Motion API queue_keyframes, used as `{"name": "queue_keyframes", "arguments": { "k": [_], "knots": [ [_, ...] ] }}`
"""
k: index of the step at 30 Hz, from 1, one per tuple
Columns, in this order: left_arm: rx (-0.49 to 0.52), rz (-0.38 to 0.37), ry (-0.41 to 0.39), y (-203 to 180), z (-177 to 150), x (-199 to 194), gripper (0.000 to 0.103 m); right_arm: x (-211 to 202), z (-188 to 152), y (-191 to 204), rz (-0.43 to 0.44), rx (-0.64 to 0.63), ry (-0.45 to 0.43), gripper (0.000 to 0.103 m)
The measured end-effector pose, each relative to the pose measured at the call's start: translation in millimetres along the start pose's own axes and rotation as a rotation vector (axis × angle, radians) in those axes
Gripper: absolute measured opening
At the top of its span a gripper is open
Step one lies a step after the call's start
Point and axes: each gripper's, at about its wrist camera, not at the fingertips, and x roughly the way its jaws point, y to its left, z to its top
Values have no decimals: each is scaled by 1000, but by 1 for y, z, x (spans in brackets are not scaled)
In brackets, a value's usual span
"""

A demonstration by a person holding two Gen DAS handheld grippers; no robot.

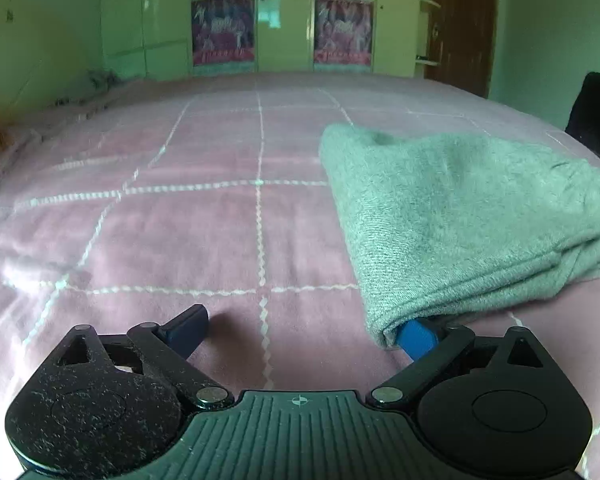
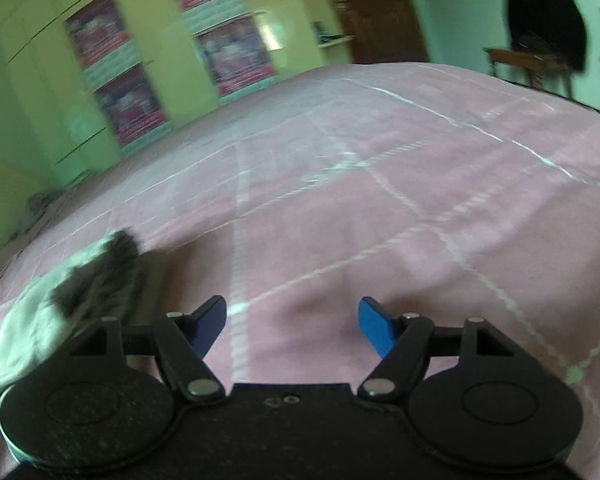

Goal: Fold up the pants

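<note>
The grey-green pants (image 1: pixel 460 216) lie folded in a thick bundle on the pink checked bed cover (image 1: pixel 180 220), right of centre in the left wrist view. My left gripper (image 1: pixel 300 328) is open wide; its right blue finger (image 1: pixel 418 338) is tucked under the near corner of the bundle, its left finger (image 1: pixel 188 330) rests on bare cover. In the blurred right wrist view, my right gripper (image 2: pixel 292 326) is open and empty above the cover (image 2: pixel 380 220). The pants (image 2: pixel 68 296) show at its lower left, apart from it.
Green wardrobes with pink posters (image 1: pixel 224 32) stand past the bed's far edge. A brown door (image 1: pixel 460 24) is at the back right. A dark chair (image 2: pixel 544 20) stands beyond the bed's right side. Small items (image 1: pixel 100 78) lie at the far left corner.
</note>
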Motion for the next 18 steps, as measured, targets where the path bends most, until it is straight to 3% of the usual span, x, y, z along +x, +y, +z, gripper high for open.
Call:
{"name": "queue_keyframes", "arguments": {
  "k": [3,7,13,15,18],
  "knots": [
    [-35,-19,10,4,-3,0,98,-13,-4,41,170,-31,-4,62],
    [-40,-35,7,5,-6,1,92,-4,-10,98,320,-53,31,47],
    [-49,-52,-2,4,-5,2,88,30,-11,126,308,-4,148,42],
    [-48,-53,-5,4,-5,2,88,41,-9,137,290,-43,164,42],
    [-45,-55,-19,3,-5,0,86,56,-6,157,246,-72,194,25]
  ]
}}
